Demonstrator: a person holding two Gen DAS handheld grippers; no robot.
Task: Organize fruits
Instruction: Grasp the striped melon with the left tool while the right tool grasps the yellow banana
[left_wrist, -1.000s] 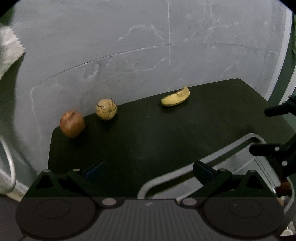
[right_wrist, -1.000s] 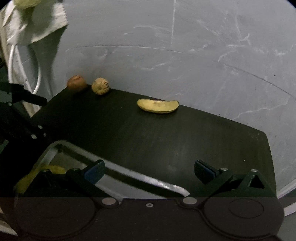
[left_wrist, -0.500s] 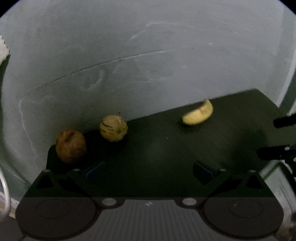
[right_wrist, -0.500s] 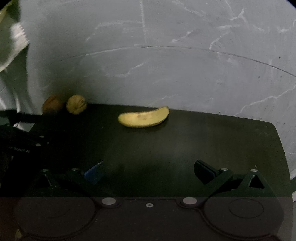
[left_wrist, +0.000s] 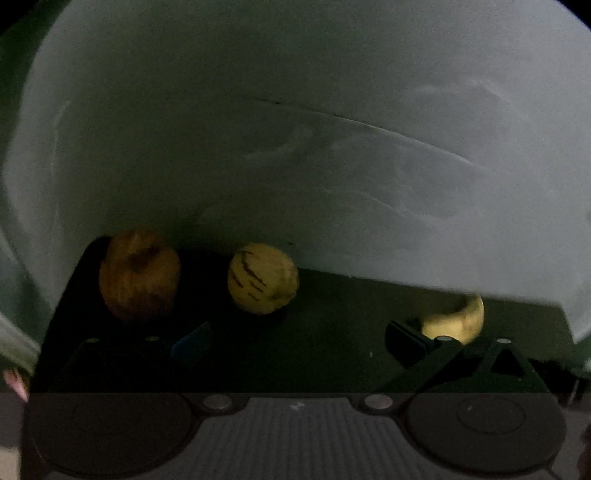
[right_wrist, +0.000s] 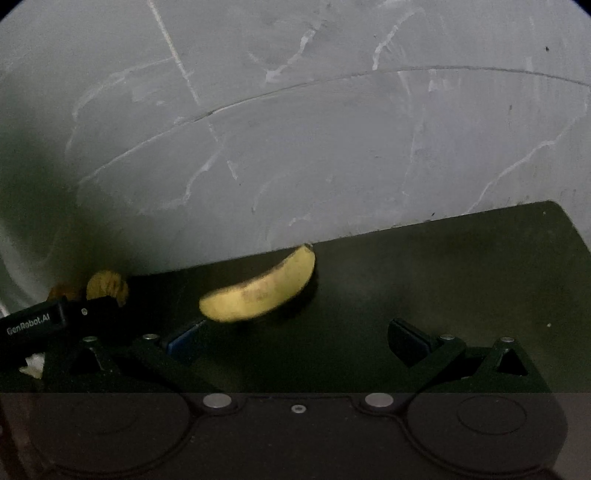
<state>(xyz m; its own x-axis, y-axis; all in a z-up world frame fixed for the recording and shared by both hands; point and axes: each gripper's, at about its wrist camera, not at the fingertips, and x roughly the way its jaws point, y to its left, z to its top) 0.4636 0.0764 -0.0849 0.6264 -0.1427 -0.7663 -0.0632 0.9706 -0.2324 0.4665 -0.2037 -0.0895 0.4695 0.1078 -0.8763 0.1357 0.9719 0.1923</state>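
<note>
A grey scuffed wall (right_wrist: 332, 129) is filling the upper part of both wrist views, and the dark surface (right_wrist: 443, 273) is butting straight against it. Three fruits are sitting along the back edge of that surface, close to the wall: a brownish apple (left_wrist: 139, 274) near the left corner, a round yellow fruit with dark stripes (left_wrist: 263, 283) just beside it but apart, and a banana (right_wrist: 258, 290) lying well off to their right (slightly blurred in both views). In the left wrist view the banana (left_wrist: 458, 321) is partly hiding behind the right fingertip. The left tongs (left_wrist: 295, 341) are hanging low over the surface with jaws apart and nothing between them, the striped fruit sitting just beyond the gap. The right tongs (right_wrist: 295, 338) are likewise spread and holding nothing, pointing toward the banana, whose near end is lying just past the left finger (right_wrist: 184, 339). The left tool's black body is poking in at the right view's left edge, in front of the apple.
</note>
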